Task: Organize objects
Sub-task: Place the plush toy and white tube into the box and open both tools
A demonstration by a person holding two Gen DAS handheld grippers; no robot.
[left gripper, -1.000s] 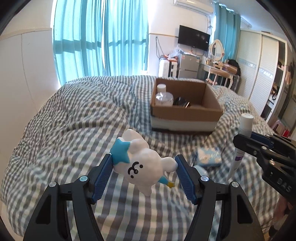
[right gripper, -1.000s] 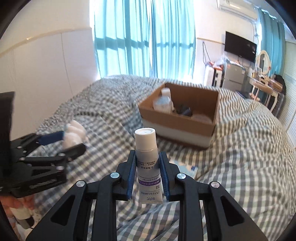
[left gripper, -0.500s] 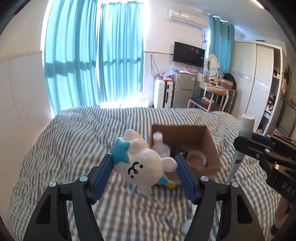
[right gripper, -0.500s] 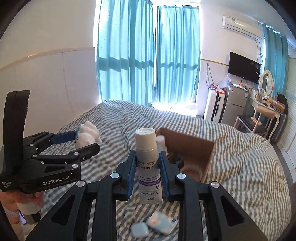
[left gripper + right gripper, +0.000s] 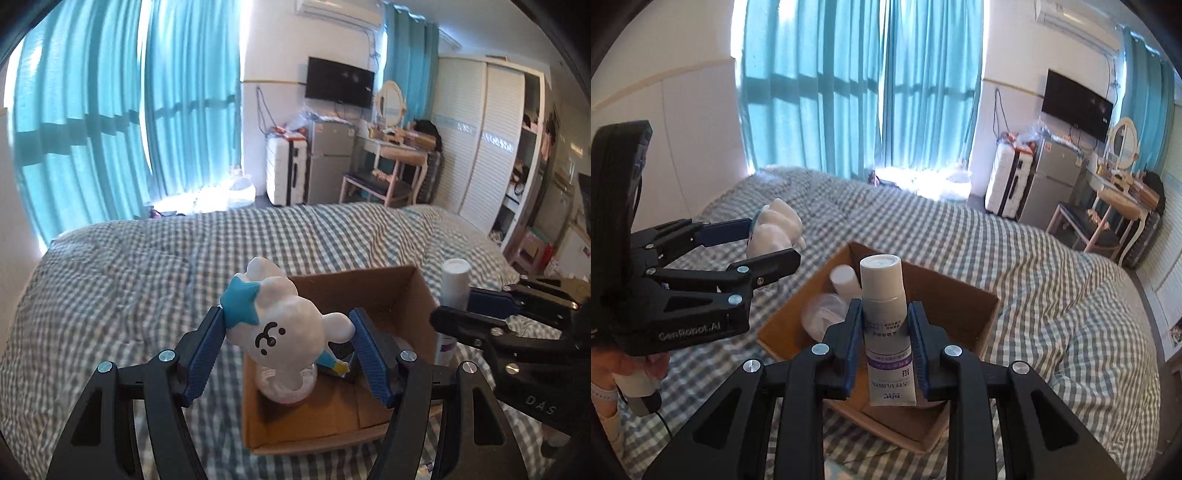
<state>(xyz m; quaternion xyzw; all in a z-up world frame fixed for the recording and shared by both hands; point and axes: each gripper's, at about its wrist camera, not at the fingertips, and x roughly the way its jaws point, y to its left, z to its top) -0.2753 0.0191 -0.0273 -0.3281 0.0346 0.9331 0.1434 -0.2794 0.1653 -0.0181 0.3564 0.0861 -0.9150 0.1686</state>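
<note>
**Left wrist view: both claws carried over the open box**

Left wrist view: the left claw (image 5: 288, 343) is seen clenched on the white bunny figurine (image 5: 284, 328), which is gripped sideways between the blue pads with its blue star against the left pad. The cardboard box (image 5: 406, 295) is now found directly beneath and beyond the figurine, resting on the checked bed (image 5: 129, 288) toward its right side. A clear round container (image 5: 286, 386) and a dark item are visible on the box floor.

In the right wrist view, the right claw (image 5: 885, 343) is seen grasping the white tube (image 5: 886, 317), held upright with its cap on top. The box (image 5: 975, 314) lies below it, and a white-capped bottle (image 5: 842, 278) is visible inside near the far-left corner.

Compared with one second ago, the box has been brought from well ahead, in the middle of the bed, to just under both claws. The viewpoint has been raised and pushed forward, so the box interior is looked into from above. The small blue packet formerly seen on the bed near the box is no longer in view. Both grips are unchanged.

It is judged that the carry is nearly finished and that lowering and release into the box are what remain. Care would be needed so that the figurine is not set down on the container beneath it.
</note>
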